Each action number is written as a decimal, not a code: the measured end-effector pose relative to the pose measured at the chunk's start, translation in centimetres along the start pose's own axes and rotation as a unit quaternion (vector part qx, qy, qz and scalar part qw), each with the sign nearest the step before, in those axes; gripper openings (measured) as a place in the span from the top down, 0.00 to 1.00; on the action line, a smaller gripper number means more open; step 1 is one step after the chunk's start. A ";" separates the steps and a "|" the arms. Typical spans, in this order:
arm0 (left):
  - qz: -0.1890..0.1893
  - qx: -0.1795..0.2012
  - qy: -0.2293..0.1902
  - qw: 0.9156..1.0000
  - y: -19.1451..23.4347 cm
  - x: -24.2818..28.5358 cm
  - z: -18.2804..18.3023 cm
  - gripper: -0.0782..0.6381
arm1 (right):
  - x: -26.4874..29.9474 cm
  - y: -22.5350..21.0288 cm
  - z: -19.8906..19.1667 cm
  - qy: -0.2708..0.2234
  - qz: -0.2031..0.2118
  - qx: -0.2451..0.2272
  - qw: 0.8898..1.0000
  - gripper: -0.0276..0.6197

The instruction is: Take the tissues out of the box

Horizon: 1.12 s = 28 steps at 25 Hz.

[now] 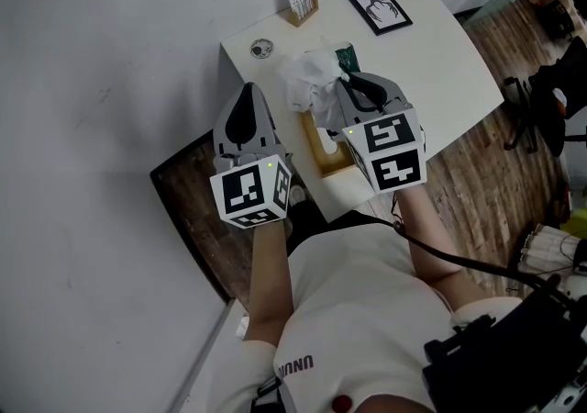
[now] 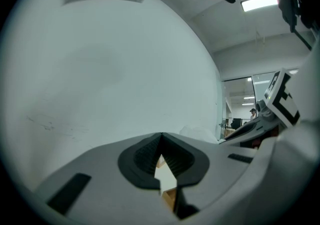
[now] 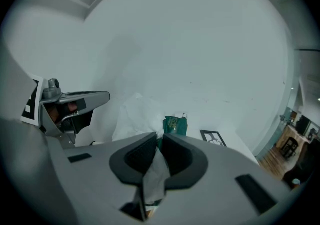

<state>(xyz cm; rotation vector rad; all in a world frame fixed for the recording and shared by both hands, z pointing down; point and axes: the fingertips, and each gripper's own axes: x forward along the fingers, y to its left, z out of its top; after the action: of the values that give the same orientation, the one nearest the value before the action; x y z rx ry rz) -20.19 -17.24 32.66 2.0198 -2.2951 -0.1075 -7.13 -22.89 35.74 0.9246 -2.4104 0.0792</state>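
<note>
– White wall (image 1: 92, 53) stood behind a white table (image 1: 449, 62), and a wooden floor (image 1: 477, 182) showed at the side. Where was the tissue?

– The tissue (image 1: 310, 81) rose crumpled above the box (image 1: 323, 154), which sat near the table's front edge. The right gripper (image 1: 345, 83) had its jaws closed on a fold of it. In the right gripper view the paper hung down between the pads (image 3: 180, 156). That gripper covered most of the box, so I could not see how the tissue left it.

– And the other one?

– The left gripper (image 1: 248, 92) was beside the box, over the table's edge. Its jaws met at the tips, with nothing between them.

– Anything else?

– A green packet (image 1: 348, 57) was half hidden behind the tissue. Further back were a framed picture (image 1: 376, 7), a card holder (image 1: 301, 3) and a small round thing (image 1: 261, 49), too small to name.
</note>
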 end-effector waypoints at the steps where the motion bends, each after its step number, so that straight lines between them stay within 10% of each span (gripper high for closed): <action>1: 0.000 0.000 0.000 1.000 0.0 0.0 0.0 0.88 | 0.0 0.0 0.1 -0.001 -0.001 -0.001 1.000 0.87; 28: 0.001 0.000 0.003 1.000 0.4 -0.1 -0.5 0.88 | -0.3 -0.1 0.5 -0.015 -0.014 -0.010 1.000 0.87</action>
<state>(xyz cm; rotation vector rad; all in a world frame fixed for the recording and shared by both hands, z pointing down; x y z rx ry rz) -20.50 -17.13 33.24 2.0143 -2.2948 -0.1022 -7.11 -22.96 35.13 0.9577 -2.4212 0.0312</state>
